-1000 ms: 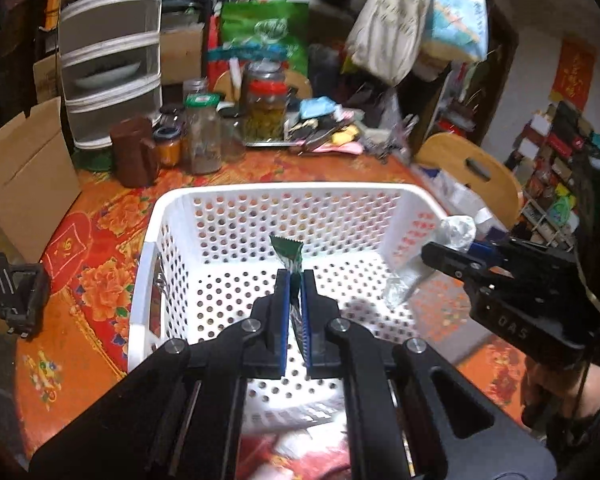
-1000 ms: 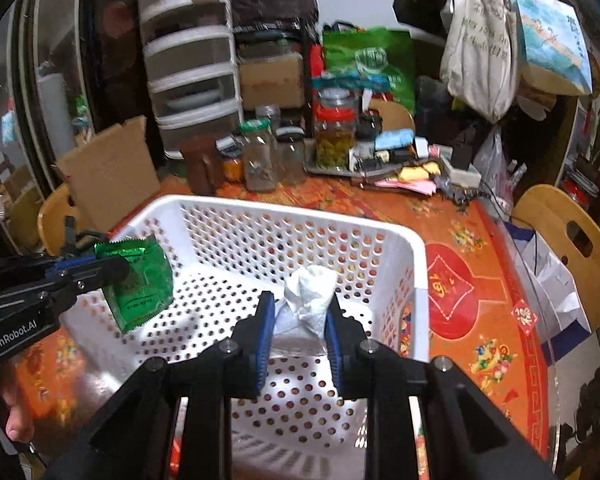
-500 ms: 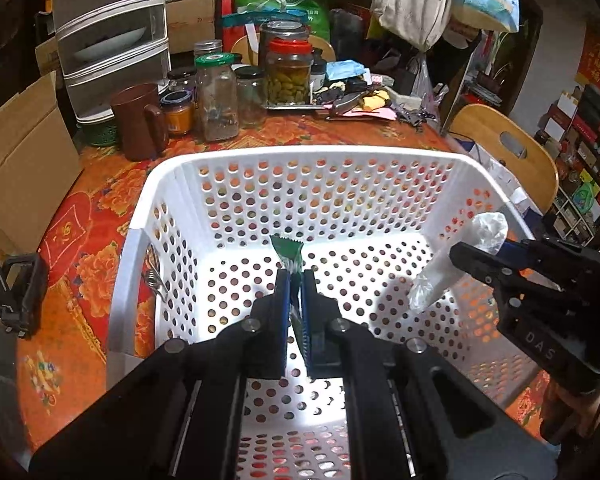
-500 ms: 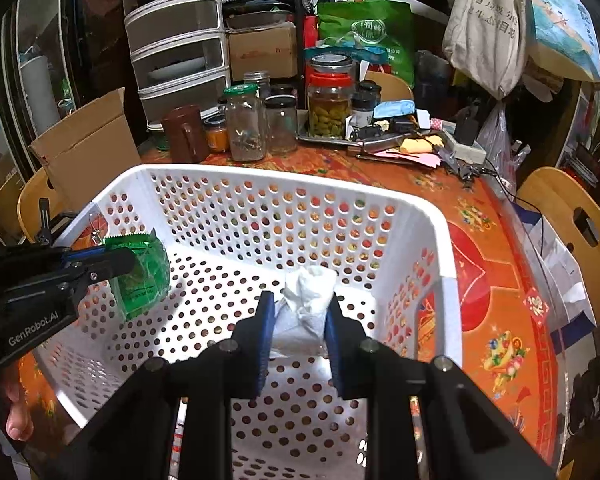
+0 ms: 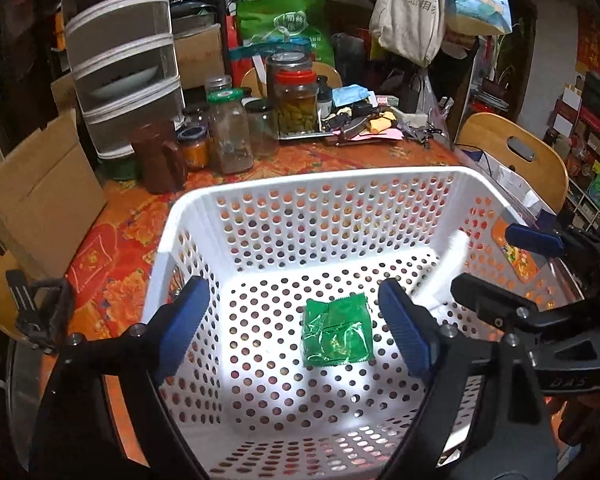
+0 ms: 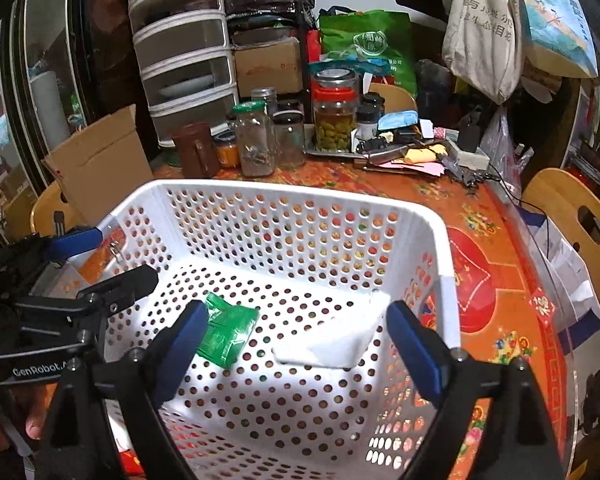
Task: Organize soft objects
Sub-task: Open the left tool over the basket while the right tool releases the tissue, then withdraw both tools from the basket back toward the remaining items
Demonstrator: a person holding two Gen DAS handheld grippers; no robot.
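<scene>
A green foil packet (image 5: 337, 332) lies flat on the floor of the white perforated basket (image 5: 300, 184); it also shows in the right wrist view (image 6: 228, 334). A white soft packet (image 6: 332, 340) lies on the basket floor by the right wall, and leans there in the left wrist view (image 5: 446, 268). My left gripper (image 5: 296, 326) is open and empty above the green packet. My right gripper (image 6: 300, 344) is open and empty above the white packet. Each gripper also shows in the other's view, the right one (image 5: 508, 268) and the left one (image 6: 112, 256).
The basket stands on a red floral tablecloth (image 6: 480, 240). Behind it are glass jars (image 5: 228, 136), a brown mug (image 5: 160, 160), a drawer unit (image 5: 120, 60) and a cardboard box (image 5: 40, 188). Wooden chairs (image 6: 572, 216) stand on the right.
Both grippers opened. The green packet dropped from the left gripper to the basket floor. The white packet dropped from the right gripper to the floor by the right wall.
</scene>
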